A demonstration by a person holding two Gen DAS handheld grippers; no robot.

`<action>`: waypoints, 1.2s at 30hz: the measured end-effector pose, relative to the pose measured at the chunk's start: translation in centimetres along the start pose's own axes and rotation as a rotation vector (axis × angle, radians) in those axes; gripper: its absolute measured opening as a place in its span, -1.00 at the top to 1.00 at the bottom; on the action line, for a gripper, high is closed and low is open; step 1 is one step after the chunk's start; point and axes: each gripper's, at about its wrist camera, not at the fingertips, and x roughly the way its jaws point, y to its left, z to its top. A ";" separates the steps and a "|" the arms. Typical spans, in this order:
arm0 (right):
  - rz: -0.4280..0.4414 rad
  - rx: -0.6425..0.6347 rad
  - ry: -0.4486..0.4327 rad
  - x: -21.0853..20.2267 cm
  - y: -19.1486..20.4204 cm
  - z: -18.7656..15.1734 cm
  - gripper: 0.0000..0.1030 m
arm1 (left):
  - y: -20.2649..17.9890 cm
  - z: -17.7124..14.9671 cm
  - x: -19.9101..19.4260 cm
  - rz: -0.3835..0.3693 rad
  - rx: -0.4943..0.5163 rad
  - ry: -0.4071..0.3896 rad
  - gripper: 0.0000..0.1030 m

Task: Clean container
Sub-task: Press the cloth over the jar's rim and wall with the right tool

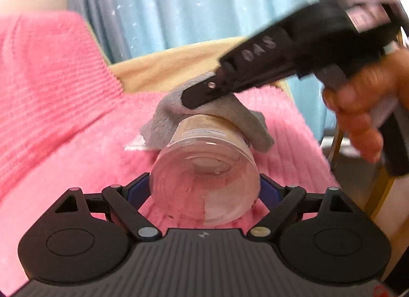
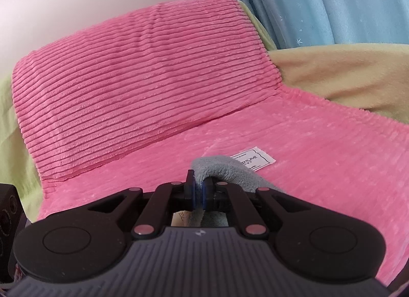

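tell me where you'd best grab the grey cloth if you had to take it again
Probably the loose fold of the grey cloth hanging off the jar's far end, coming from above: it is free of the jar. The right gripper is shut on a bunched fold; the left gripper clamps the jar's sides.

A pink ribbed blanket (image 2: 143, 72) covers the seat, a white label (image 2: 258, 161) on it, before blue starred curtains (image 2: 319, 0).

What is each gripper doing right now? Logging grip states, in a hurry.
Left gripper: shut on the clear container.
Right gripper: shut on the grey cloth.
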 end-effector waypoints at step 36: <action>0.097 0.037 0.023 -0.8 0.3 0.0 0.92 | 0.1 0.4 -0.4 -0.009 -0.033 -0.030 -0.65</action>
